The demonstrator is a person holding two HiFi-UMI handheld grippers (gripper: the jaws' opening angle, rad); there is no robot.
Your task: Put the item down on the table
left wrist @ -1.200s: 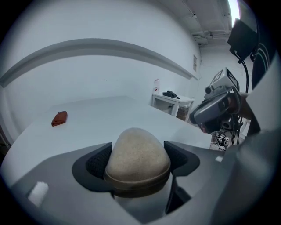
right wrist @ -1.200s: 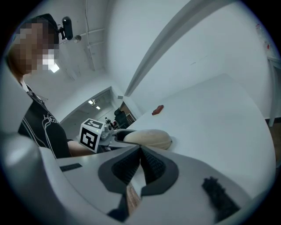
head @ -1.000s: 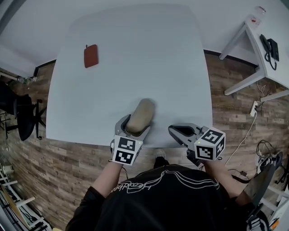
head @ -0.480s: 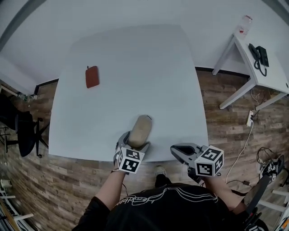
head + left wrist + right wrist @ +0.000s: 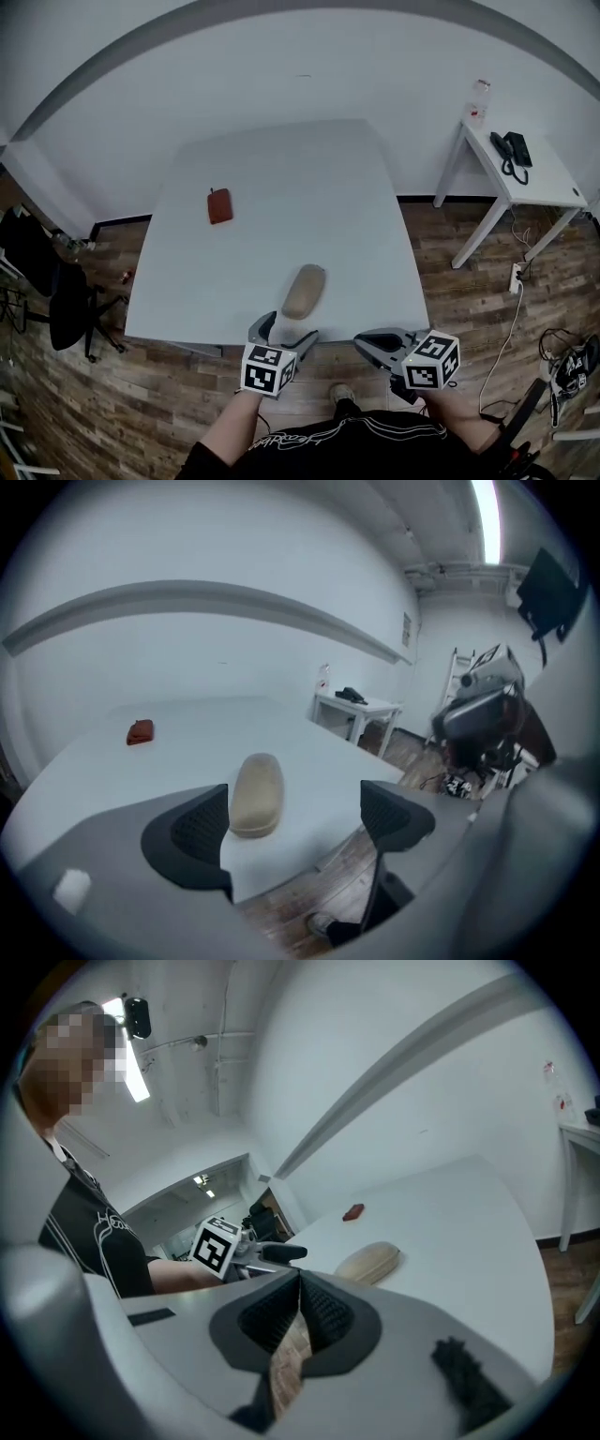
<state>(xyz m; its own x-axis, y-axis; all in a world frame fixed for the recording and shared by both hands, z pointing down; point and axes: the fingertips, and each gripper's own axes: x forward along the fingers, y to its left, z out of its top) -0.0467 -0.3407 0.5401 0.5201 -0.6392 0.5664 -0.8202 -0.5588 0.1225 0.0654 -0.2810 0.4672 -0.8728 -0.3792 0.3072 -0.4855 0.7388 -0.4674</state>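
Now, beige oblong case (image 5: 304, 290), lying flat on white table (image 5: 300, 187)

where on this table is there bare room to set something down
The whole right half of the table is bare, as is the far strip behind the red pouch. Only the near middle edge, by the beige case, is taken.

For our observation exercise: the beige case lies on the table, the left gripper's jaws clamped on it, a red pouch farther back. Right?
No: the left gripper view shows the left gripper with jaws apart and opening, the beige case free ahead of them. It does lie on the table, the red pouch farther back.
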